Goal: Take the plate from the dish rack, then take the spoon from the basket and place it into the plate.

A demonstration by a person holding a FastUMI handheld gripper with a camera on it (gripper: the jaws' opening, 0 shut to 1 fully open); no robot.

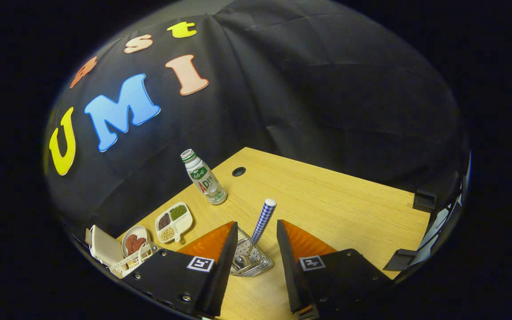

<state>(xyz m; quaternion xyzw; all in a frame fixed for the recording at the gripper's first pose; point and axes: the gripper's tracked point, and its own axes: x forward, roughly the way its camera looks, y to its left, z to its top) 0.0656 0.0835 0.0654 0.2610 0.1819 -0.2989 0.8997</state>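
A metal wire basket (248,261) stands on the wooden table (336,209), low between my two fingers. A spoon (263,221) with a blue-and-white checked handle stands upright in it, its white tip leaning slightly to the right. My gripper (256,224) is open, with one finger on each side of the handle and a clear gap to both. Off to the left of the left finger sits a white lattice dish rack (131,263) with a cream plate (103,245) leaning at its far end.
Beside the rack lie a small round dish (134,242) with reddish-brown pieces and a white divided dish (174,221) with beans. A capped plastic bottle (203,178) stands beyond them, near a cable hole (238,171). Bare wood stretches right of the basket.
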